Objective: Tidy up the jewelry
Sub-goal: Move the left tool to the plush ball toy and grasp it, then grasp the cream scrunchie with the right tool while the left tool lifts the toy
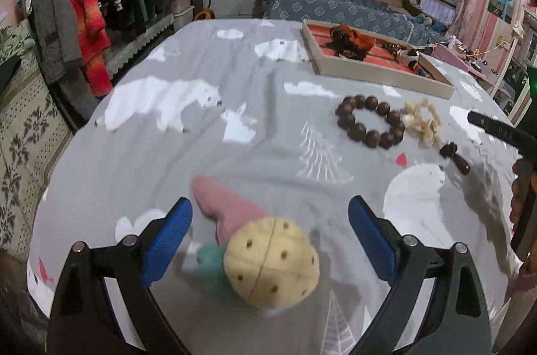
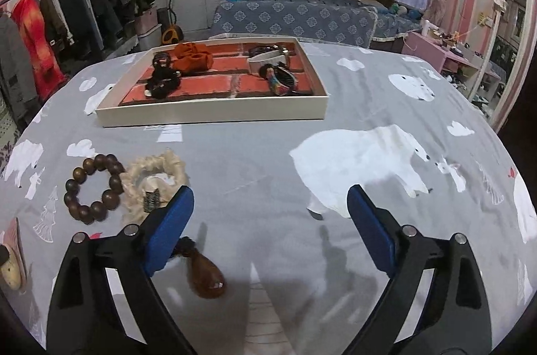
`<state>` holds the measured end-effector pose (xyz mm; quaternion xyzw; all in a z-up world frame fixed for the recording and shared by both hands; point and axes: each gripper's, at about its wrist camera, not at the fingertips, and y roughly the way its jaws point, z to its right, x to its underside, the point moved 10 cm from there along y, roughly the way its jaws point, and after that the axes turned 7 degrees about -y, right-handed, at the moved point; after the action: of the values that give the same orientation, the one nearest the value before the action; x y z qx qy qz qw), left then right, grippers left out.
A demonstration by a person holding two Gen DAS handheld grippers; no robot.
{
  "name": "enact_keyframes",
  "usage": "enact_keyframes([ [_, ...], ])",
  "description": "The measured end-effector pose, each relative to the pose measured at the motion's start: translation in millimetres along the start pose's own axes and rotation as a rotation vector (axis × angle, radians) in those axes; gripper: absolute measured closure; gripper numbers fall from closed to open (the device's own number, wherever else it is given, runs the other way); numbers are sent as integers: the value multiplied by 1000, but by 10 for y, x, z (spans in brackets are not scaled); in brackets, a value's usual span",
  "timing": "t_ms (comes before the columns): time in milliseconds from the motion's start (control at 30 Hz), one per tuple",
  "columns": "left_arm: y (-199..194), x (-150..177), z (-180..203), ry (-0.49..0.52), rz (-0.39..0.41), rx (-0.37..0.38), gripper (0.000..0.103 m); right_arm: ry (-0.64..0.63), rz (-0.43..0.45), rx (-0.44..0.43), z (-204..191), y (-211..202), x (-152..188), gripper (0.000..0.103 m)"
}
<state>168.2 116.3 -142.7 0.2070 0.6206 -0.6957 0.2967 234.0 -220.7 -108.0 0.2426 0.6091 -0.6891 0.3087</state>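
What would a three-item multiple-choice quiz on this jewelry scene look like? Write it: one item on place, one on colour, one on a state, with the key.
1. Where does the dark wooden bead bracelet lie?
A. inside the tray
B. on the grey bedsheet, touching the cream scrunchie
C. between the right gripper's fingers

2. What colour is the lining of the tray?
A. red brick pattern
B. plain green
C. yellow stripes

3. How does the left gripper stand?
A. shut on the bracelet
B. shut on nothing
C. open, its fingers on either side of the plush ice-cream toy

Key: 1 B, the bracelet rests on the bedsheet against the cream scrunchie, in front of the tray. 2 A, red bricks show under the items inside. 3 C, the blue pads are wide apart with the plush ice-cream toy between them, not gripped.
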Motion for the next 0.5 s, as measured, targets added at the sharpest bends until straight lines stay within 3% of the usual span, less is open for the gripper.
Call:
enact_keyframes([
  [100, 63, 64, -116, -20, -4, -57, 11, -11, -6, -10, -69, 35, -11, 15],
  [300, 138, 174, -260, -64, -40, -59, 15, -19, -19, -25, -153, 118, -35, 18],
  [433, 140, 211, -202, -71, -60, 5, 38, -46, -28, -39, -279, 196, -87, 22],
  [500, 142, 215, -152, -55, -63, 6, 42, -60, -35, -41, -331, 241, -100, 25],
])
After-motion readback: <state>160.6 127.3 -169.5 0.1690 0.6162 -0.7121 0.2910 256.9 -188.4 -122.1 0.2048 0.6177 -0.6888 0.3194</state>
